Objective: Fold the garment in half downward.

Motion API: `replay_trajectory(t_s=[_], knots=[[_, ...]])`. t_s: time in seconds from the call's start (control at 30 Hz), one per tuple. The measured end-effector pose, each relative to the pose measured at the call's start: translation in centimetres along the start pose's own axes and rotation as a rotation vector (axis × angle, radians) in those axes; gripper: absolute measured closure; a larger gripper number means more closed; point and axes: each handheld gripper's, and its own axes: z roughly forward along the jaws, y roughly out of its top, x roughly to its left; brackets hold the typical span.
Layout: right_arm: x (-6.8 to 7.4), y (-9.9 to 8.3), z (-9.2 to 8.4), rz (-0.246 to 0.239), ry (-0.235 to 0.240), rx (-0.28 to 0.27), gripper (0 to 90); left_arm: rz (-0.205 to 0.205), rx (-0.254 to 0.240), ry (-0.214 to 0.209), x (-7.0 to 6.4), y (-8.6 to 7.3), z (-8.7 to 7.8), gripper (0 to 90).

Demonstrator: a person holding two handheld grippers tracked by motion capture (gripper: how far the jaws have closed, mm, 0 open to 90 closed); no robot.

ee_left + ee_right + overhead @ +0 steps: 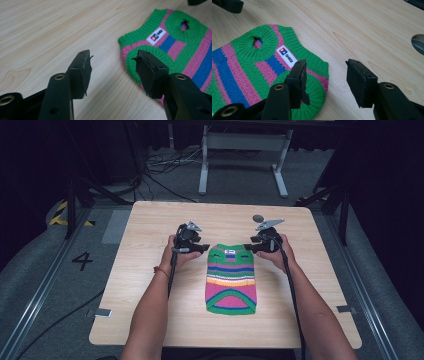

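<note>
The table (150, 220) is bare pale wood, and the small striped knitted sweater (231, 280) lies flat in the middle of it, collar end away from me, hem toward me. From above, my 2 hands sit at the far end of the sweater, 1 at each shoulder corner.

My left gripper (192, 245) hangs just beside the left shoulder. In the left gripper view its jaws stand apart with only bare wood between them, and the green ribbed armhole edge (130, 67) lies just past the pad nearest the sweater. My right gripper (260, 245) mirrors it: jaws apart, nothing held, 1 pad (298, 80) over the green shoulder edge and the other over the table.

I judge the step to be pinching both shoulder corners, likely to lift or fold the sweater. To do it well, I should slide each gripper inward until the ribbed edge sits fully between the pads, low enough that the under pad slips beneath the knit rather than pushing it into a bunch. I want both layers caught, and both sides clamped at matching points, each the same way out from the white label (286, 56), so the cloth rises evenly.
</note>
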Motion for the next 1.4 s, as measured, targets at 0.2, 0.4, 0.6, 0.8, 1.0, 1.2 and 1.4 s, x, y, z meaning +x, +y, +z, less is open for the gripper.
replay_trajectory(t_s=[0.2,0.4,0.6,0.8,1.0,1.2,1.4], knots=[[-0.5,-0.1,0.9,0.027,-0.003,0.004,54.7,-0.021,0.015,-0.008,-0.1,0.8,1.6,50.7],[-0.8,-0.6,2.1,0.050,0.004,0.028,57.2,-0.018,0.047,0.002,-0.9,1.6,3.9,55.2],[-0.6,-0.6,3.2,0.054,-0.024,0.043,59.5,-0.008,0.059,0.030,-1.8,1.7,5.5,58.4],[-0.4,-0.5,3.5,0.051,-0.028,0.052,62.7,-0.035,0.056,0.011,-1.6,1.4,5.6,60.4],[-0.6,-0.9,3.6,0.095,0.024,0.028,74.4,-0.013,0.069,-0.023,-1.9,1.5,5.6,75.5],[-0.3,-0.7,3.6,0.076,0.043,0.040,85.1,0.010,0.066,-0.020,-2.1,1.6,5.7,82.7],[-0.1,-0.5,2.9,0.039,0.036,0.022,86.4,0.060,0.047,0.023,-2.5,2.2,5.1,83.9]])
